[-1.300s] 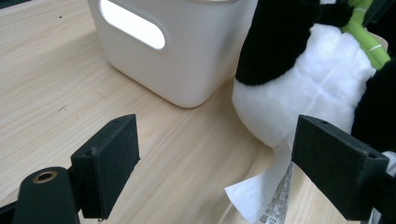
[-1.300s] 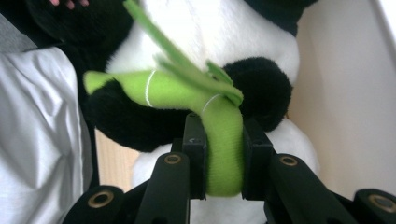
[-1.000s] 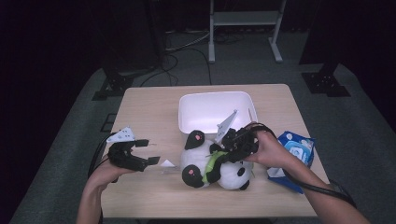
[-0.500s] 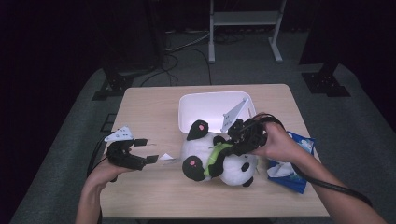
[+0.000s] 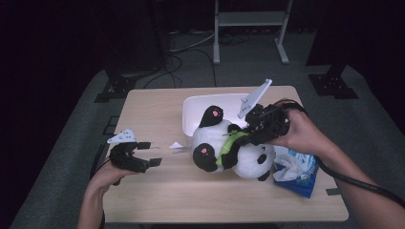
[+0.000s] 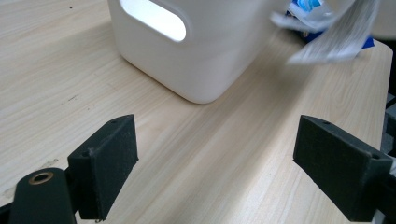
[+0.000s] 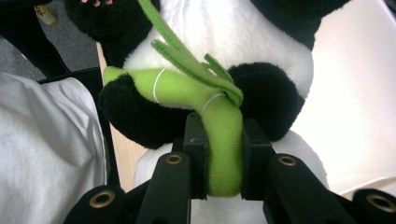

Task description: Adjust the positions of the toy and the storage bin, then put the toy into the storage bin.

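Here, right claw (image 7: 223,154) clamped tight on plush panda's (image 5: 241,152) green bamboo stalk (image 7: 219,140), left claw (image 6: 215,172) spread wide, holding nothing

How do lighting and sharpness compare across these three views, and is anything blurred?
High view: the table is lit, the surroundings nearly black. Left gripper view: the white bin is overexposed at its handle slot and the tissue pack is blurred. Right gripper view: the green bamboo between the jaws is sharp, while the white plush of the panda looks washed out.
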Action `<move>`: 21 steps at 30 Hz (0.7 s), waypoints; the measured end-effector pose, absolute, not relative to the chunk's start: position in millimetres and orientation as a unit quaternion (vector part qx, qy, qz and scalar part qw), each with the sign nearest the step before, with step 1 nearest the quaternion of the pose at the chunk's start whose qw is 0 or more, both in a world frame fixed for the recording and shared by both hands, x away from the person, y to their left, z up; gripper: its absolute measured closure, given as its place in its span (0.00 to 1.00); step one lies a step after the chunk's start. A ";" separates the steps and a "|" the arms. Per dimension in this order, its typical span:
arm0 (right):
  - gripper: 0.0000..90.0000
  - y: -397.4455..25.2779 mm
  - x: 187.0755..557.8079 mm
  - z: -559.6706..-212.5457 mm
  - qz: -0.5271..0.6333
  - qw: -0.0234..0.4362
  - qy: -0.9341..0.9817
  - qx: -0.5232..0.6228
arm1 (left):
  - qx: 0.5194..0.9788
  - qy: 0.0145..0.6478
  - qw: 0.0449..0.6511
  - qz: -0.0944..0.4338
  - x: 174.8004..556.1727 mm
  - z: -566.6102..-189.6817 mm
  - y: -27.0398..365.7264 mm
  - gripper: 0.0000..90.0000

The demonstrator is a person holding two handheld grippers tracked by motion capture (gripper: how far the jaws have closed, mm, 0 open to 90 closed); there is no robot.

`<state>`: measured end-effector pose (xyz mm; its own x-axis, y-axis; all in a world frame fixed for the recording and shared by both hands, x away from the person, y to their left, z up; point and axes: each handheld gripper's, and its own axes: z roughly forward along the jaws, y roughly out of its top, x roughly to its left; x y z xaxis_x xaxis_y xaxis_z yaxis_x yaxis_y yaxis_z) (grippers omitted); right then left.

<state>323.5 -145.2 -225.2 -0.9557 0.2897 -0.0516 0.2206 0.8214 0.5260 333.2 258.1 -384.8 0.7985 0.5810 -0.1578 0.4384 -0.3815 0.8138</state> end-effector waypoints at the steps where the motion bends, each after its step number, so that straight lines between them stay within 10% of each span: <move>1: 0.84 -146.5 323.8 -222.2 0.268 0.066 0.951 0.138 | 0.827 0.308 0.463 0.076 333.6 -385.5 257.7 0.14; 21: 0.84 -157.3 353.0 -173.5 0.270 0.098 0.945 0.157 | 0.823 0.315 0.466 0.074 335.1 -386.2 263.5 0.13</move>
<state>353.0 -157.3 -173.5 -0.9315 0.3498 -0.0998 0.2443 0.8047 0.5411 335.1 263.5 -386.2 0.7904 0.5881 -0.1714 0.4496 -0.3670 0.8144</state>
